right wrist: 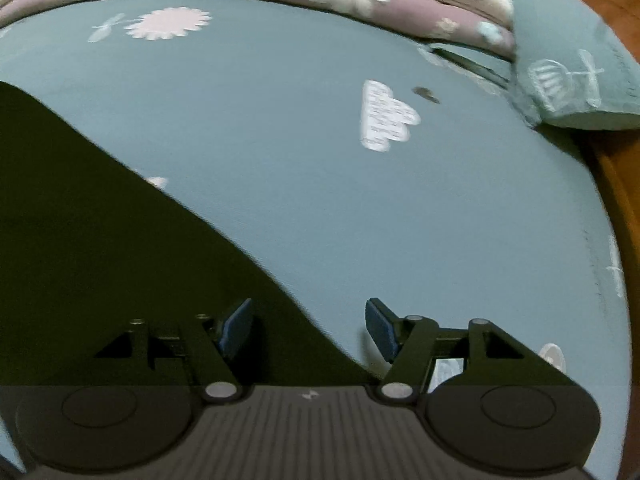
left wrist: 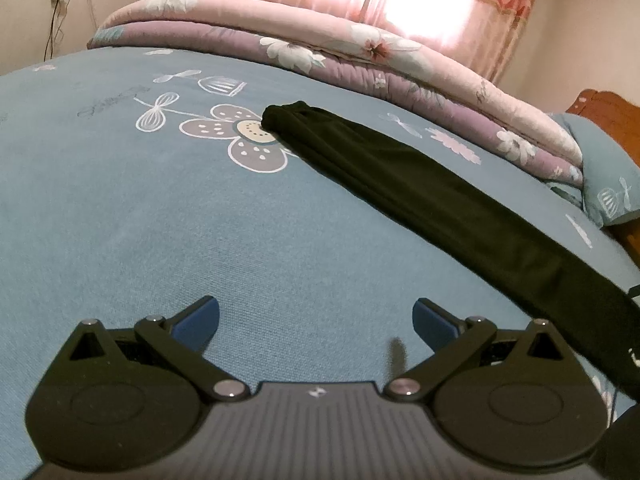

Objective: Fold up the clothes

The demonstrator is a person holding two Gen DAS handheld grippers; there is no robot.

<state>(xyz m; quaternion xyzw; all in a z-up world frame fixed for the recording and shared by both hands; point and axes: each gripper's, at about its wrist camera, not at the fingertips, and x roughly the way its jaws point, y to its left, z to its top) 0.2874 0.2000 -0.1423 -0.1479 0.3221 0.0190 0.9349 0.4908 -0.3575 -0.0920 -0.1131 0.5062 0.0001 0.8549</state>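
Black pants lay in a long strip on the blue bed.

The black pants [left wrist: 420,192] ran slantwise across the bedsheet [left wrist: 140,220] (the one with flowers). The left gripper [left wrist: 316,322] was wide open, holding nothing. The right gripper [right wrist: 310,326] was open too, above the pants' edge, gripping nothing.

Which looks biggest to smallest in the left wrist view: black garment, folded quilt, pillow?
1. Folded quilt and black garment: look alike in extent, so unranked.
2. Pillow: smallest, though cut off by the frame edge.
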